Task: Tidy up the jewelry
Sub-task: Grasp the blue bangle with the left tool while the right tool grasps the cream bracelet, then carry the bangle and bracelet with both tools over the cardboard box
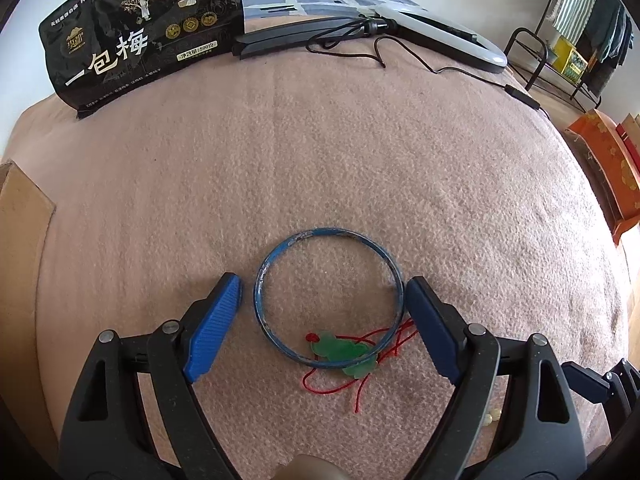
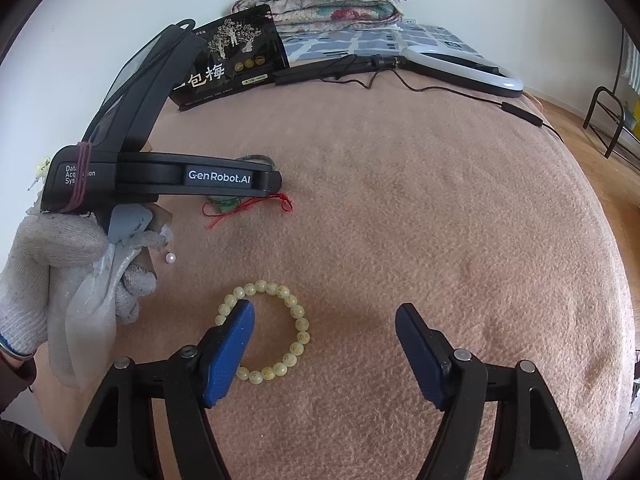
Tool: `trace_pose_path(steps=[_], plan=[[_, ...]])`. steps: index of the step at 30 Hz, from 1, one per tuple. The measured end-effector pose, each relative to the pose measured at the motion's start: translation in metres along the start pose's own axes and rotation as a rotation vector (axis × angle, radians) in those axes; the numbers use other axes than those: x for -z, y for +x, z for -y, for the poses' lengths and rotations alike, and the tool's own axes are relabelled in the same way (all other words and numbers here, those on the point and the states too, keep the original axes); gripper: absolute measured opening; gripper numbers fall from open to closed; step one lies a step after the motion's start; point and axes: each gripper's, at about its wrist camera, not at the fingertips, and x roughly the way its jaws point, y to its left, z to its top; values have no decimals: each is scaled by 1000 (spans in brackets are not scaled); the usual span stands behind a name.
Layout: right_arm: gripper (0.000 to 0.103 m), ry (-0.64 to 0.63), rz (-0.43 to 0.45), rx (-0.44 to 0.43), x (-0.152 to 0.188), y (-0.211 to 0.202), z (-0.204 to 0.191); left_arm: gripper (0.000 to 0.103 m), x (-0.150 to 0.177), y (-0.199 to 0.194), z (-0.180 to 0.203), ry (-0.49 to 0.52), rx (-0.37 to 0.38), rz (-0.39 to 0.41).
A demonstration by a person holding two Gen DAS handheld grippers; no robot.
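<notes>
Pink fleece blanket (image 1: 320, 152) covered the bed I was working over, with a black snack bag (image 1: 140, 36) and a ring light (image 1: 444, 36) lying at its far end.

My left hand-held gripper (image 1: 324, 292) was spread wide, its 2 blue pads flanking a blue bangle (image 1: 260, 292) that lay flat on the blanket. The right pad sat just beside the bangle's rim; the left pad stood a little apart from it. A green pendant (image 1: 346, 354) on a red cord (image 1: 320, 386) overlapped the bangle's near edge, though I could not tell whether the cord was looped around it.

My right hand-held gripper (image 2: 324, 320) was also spread, with nothing between its pads. Its left pad overlapped the rim of a pale bead bracelet (image 2: 300, 328) in that view; I could not tell whether it touched. A single loose pearl (image 2: 171, 257) lay near the gloved left hand (image 2: 52, 264).

Closing the left pads across the bangle looked risky to me: the rigid, thin ring could squirt out or tip up, and the cord could snag and drag the pendant along. On the right, closing from there would probably catch only 1 side of the bracelet, letting it swing or slip. The soft blanket might also bunch under the pads, and the pearl could roll off.
</notes>
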Motion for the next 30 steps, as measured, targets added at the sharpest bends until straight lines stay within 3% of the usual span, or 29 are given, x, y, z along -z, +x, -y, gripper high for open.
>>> trace_pose_path(steps=[3, 6, 12, 17, 30], plan=[[61, -7, -25, -16, -2, 4, -3, 85, 0, -1, -3, -6, 4, 5], [50, -10, -62, -29, -5, 9, -6, 75, 0, -2, -7, -28, 7, 14], [35, -49, -98, 13, -6, 18, -14, 75, 0, -4, -14, -39, 46, 16], [10, -40, -97, -7, -8, 16, -13, 75, -1, -8, -19, -65, 80, 20], [5, 19, -21, -43, -14, -6, -13, 75, 2, -44, -43, -115, 115, 74]])
